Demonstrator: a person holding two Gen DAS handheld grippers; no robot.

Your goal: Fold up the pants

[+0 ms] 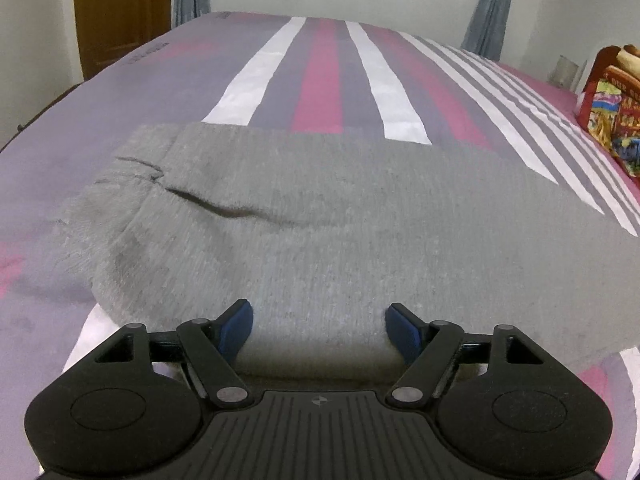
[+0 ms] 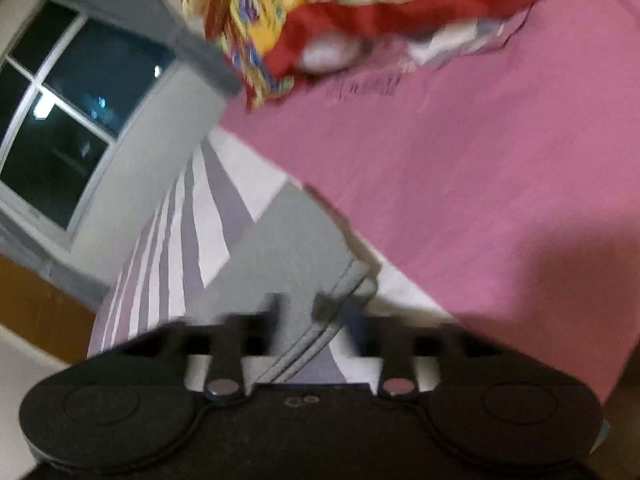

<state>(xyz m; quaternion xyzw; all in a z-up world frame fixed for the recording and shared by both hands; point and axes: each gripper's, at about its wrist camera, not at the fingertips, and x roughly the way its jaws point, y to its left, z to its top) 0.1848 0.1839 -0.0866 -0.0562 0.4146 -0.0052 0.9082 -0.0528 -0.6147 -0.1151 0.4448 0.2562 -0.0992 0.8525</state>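
Note:
Grey pants [image 1: 340,208] lie folded flat across the striped bedsheet [image 1: 320,72], with a crease and a fuzzy edge at their left end. My left gripper [image 1: 320,320] hovers over their near edge, its blue pads [image 1: 240,320] spread wide with flat cloth under the gap. The right wrist view is blurred and tilted. There a seamed end of the pants [image 2: 288,240] runs between the dark fingers [image 2: 276,308] of my right gripper [image 2: 314,312]. The fingers stand apart and do not pinch the cloth.
A red and yellow patterned bundle [image 1: 612,112] sits at the right edge of the bed, and shows again as the bundle [image 2: 320,12] on the pink sheet [image 2: 480,180]. Beyond the bed are a wooden door [image 1: 120,12], grey curtains [image 1: 492,4] and a dark window [image 2: 60,120].

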